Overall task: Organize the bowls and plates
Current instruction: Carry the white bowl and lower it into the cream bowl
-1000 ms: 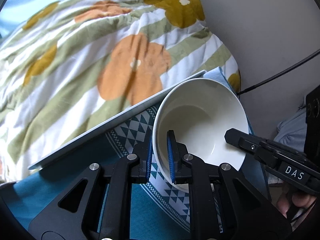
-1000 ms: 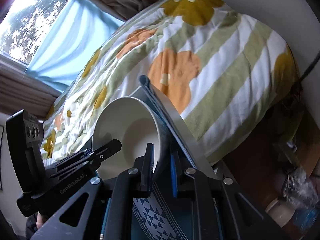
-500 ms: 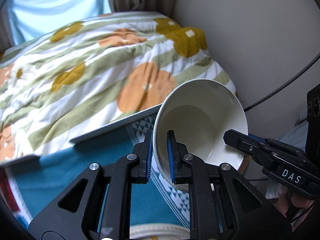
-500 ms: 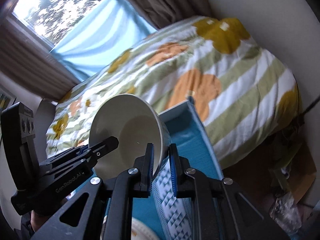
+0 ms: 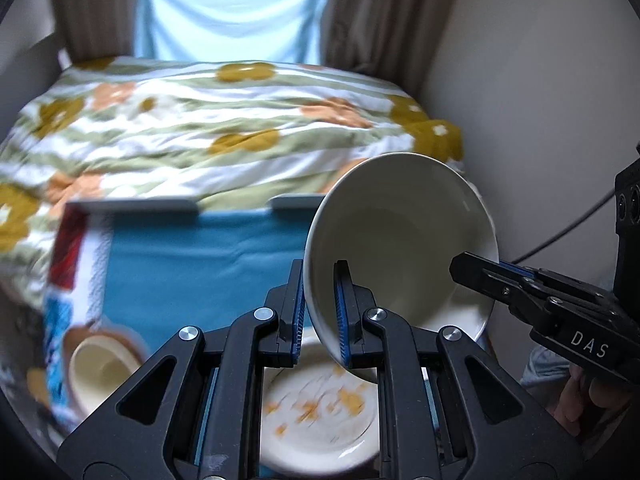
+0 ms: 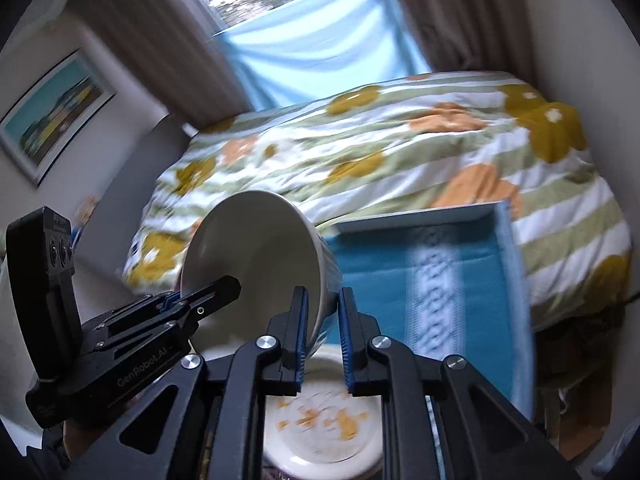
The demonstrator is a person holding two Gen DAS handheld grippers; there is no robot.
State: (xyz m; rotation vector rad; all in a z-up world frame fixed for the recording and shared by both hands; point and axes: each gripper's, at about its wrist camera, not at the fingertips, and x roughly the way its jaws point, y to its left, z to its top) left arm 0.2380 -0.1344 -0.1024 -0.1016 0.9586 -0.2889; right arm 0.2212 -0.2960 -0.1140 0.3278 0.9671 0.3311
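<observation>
Both grippers hold one white bowl (image 5: 400, 240) tilted on its side in the air. My left gripper (image 5: 320, 312) is shut on its near rim; my right gripper (image 6: 322, 336) is shut on the opposite rim of the bowl (image 6: 256, 256). Each gripper shows in the other's view, the right (image 5: 520, 288) and the left (image 6: 192, 308). Below the bowl a white plate with orange flower marks (image 5: 320, 412) lies on the blue cloth; it also shows in the right wrist view (image 6: 324, 428). A brown-and-cream bowl (image 5: 104, 364) sits at the left.
The blue patterned cloth (image 5: 192, 264) covers a table whose grey far edge (image 5: 132, 204) meets a bed with a flowered quilt (image 5: 224, 132). A wall (image 5: 540, 100) stands close on the right. Curtains and a window (image 6: 320, 40) lie beyond.
Both grippers have lifted and swung the bowl together, from the table's far corner back over the flowered plate. The views now look across the bed toward the window.
</observation>
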